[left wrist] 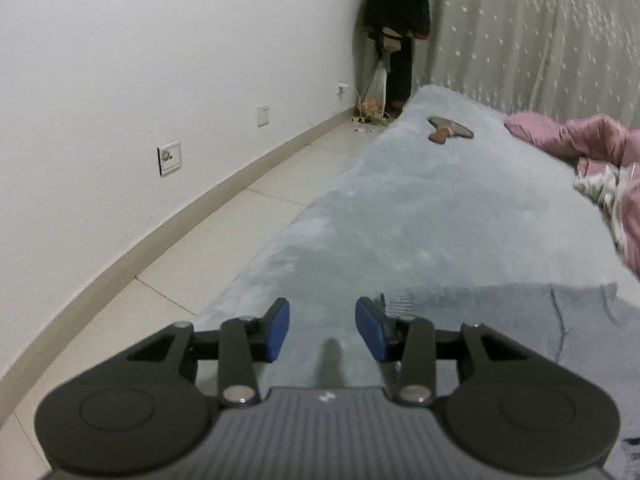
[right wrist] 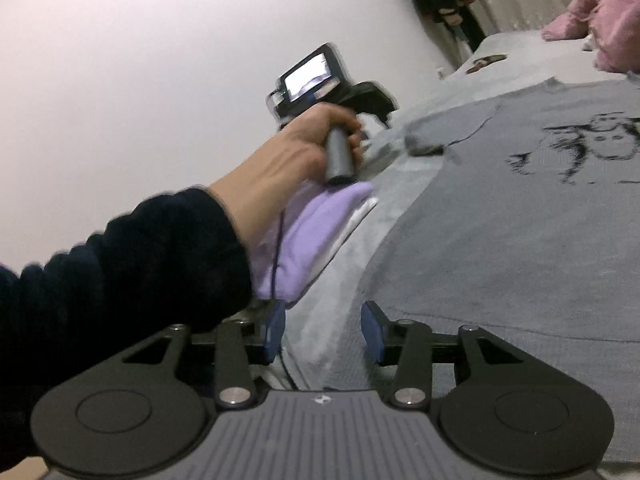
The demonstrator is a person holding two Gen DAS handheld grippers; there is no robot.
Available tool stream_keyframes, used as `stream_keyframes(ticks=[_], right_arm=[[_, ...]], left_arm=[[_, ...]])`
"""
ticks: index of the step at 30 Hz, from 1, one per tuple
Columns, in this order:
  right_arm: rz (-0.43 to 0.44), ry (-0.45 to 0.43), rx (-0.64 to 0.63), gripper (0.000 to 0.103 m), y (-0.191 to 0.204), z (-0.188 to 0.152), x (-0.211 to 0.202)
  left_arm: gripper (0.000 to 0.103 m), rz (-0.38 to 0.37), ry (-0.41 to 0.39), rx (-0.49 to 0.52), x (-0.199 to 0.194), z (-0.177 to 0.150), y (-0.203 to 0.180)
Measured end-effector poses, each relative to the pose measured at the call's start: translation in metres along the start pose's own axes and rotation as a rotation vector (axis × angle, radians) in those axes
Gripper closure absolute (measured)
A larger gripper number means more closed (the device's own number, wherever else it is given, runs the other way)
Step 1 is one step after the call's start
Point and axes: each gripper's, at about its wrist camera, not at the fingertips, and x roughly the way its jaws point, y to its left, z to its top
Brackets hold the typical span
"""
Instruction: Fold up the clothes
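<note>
Both grippers gape — left gripper (left wrist: 322, 328), right gripper (right wrist: 323, 332) — over grey shirt (right wrist: 520, 240).

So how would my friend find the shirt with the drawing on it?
Look at the big bed with the fuzzy grey blanket. A grey T-shirt lies spread flat on it, nearer than the pink bedding. It is the only cloth with a scribbly black cartoon figure drawn on its front.
</note>
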Motion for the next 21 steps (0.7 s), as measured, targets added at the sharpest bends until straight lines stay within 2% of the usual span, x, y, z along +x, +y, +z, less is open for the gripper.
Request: stream_keyframes(ticks=[4,7,12,14,18,21], right_arm=[[-0.049,-0.024,0.032,0.060,-0.026,0.004,-0.017],[-0.128,-0.043,0.034,0.060,-0.047,0.006,-0.026],[-0.170,-0.028,0.010,0.060,-0.058,0.007,-0.016],[-0.192,-0.019,-0.009,0.061,-0.061,0.006,-0.011],[-0.232,-0.013,0.003,0.061,-0.078,0.006,-0.012],[-0.261,-0.024,0.023,0.061,-0.092,0.007,-0.022]], left_arm=[[0.064,-0.029,-0.016,0.092,-0.034,-0.010,-0.021],[0.064,-0.092,-0.009,0.132,-0.062,-0.024,-0.043],[0.065,-0.198,0.017,0.181,-0.106,-0.054,-0.084],[0.065,-0.213,0.029,0.226,-0.123,-0.072,-0.103],[0.065,-0.144,0.045,0.345,-0.141,-0.109,-0.136],[0.065,-0.122,0.062,0.348,-0.145,-0.121,-0.145]])
